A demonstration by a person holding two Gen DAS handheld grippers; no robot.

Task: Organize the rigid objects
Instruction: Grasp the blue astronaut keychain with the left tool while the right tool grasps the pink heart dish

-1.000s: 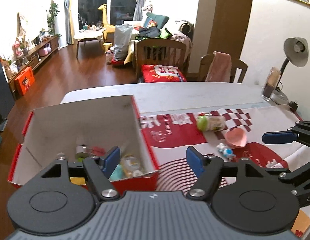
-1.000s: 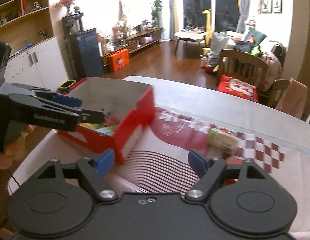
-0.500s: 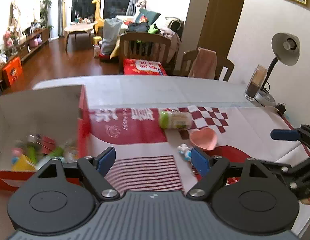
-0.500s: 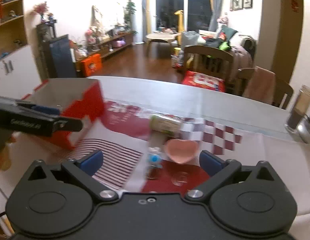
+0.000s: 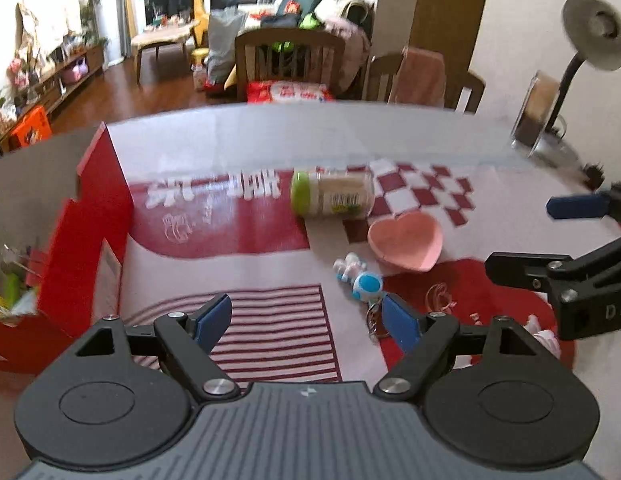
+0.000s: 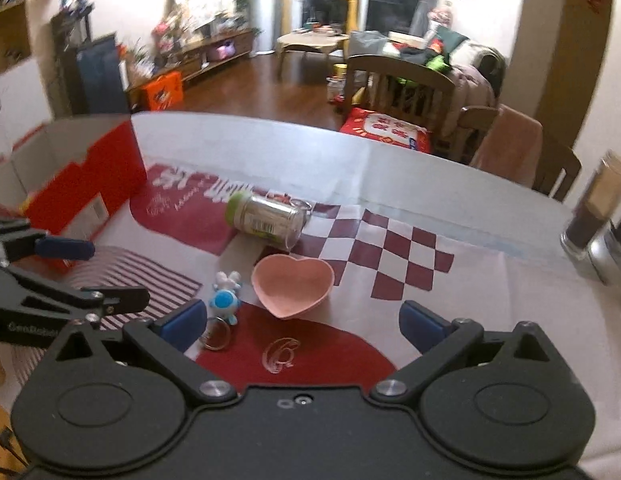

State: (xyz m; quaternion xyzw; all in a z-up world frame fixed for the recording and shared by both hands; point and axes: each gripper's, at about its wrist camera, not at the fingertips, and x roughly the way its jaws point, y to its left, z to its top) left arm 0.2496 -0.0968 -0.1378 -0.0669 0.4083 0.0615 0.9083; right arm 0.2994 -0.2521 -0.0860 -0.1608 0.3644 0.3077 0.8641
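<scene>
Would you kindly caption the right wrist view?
Open right tongs above pink heart-shaped dish, beside toppled green-lidded jar.

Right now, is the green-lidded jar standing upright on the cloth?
No, the jar lies on its side, beyond the pink heart dish.

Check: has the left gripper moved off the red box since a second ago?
Yes. The left gripper has swung right, away from the red box, toward the blue toy.

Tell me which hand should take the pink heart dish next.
Right, probably. The right gripper is open with the dish centred just ahead between its fingers. The left gripper is open too, but the dish sits off to its right, with the keychain toy nearer its line.
</scene>
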